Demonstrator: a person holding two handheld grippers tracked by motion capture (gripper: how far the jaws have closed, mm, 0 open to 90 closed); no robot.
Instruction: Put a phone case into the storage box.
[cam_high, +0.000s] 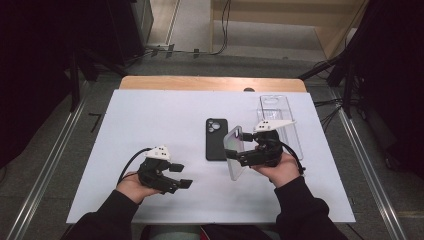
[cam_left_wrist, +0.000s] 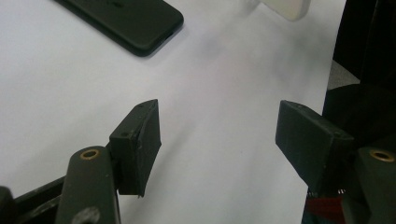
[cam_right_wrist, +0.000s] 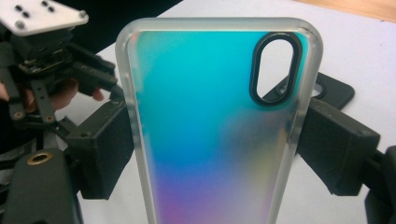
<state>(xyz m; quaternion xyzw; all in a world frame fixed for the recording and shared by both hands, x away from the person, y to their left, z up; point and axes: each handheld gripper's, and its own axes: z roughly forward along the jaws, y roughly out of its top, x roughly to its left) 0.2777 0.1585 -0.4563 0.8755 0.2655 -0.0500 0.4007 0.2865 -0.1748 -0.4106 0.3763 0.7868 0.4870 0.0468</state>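
Observation:
An iridescent phone case (cam_high: 233, 154) with a frosted rim stands on edge, lifted off the white table, with my right gripper (cam_high: 239, 146) shut on its two long sides. In the right gripper view the case (cam_right_wrist: 210, 116) shows teal fading to purple, with my right gripper (cam_right_wrist: 217, 144) pressing its pads on both rims. A black phone (cam_high: 216, 139) lies camera side up just left of the case, and its corner (cam_right_wrist: 334, 91) shows behind the case. My left gripper (cam_high: 181, 176) rests low at the front left, open and holding nothing (cam_left_wrist: 219, 135). The phone (cam_left_wrist: 126, 18) lies beyond it.
A clear phone case (cam_high: 278, 117) lies flat at the back right of the white table (cam_high: 150, 120). A wooden edge (cam_high: 210, 83) runs along the back. The table's front edge (cam_high: 210, 220) is close to the person's sleeves.

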